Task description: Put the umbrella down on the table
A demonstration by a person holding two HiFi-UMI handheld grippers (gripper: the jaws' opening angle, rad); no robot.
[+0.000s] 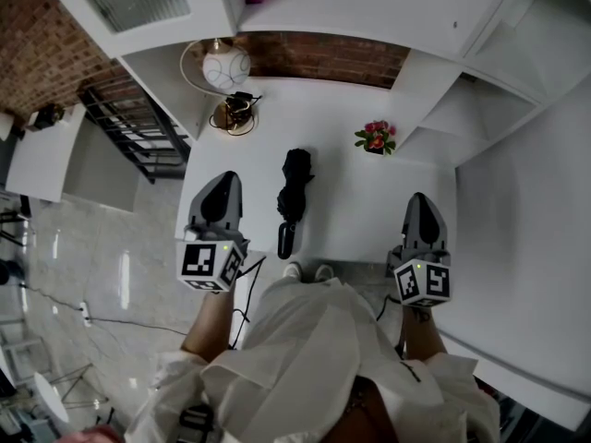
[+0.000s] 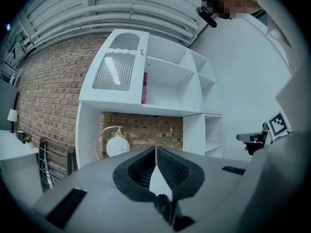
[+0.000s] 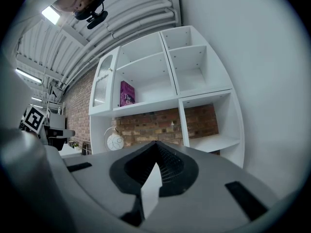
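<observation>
Head view:
- Table [image 1: 369, 201], white.
- Umbrella [image 1: 294, 197], black, folded. It lies flat on the table with its handle end at the front edge.
- Left gripper [image 1: 222, 181] over the front-left corner, right gripper [image 1: 418, 201] over the front-right corner. Both are clear of the umbrella, which lies between them and nearer the left one.
- Flower pot [image 1: 376, 137] toward the back-right corner.
- Globe lamp [image 1: 226, 65] at the back-left corner.

Left gripper view:
- Jaws pressed together, with nothing between them.
- White shelf unit [image 2: 165, 81] ahead.

Right gripper view:
- Jaws closed tip to tip, empty.
- Purple book [image 3: 127, 93] upright on a shelf.
</observation>
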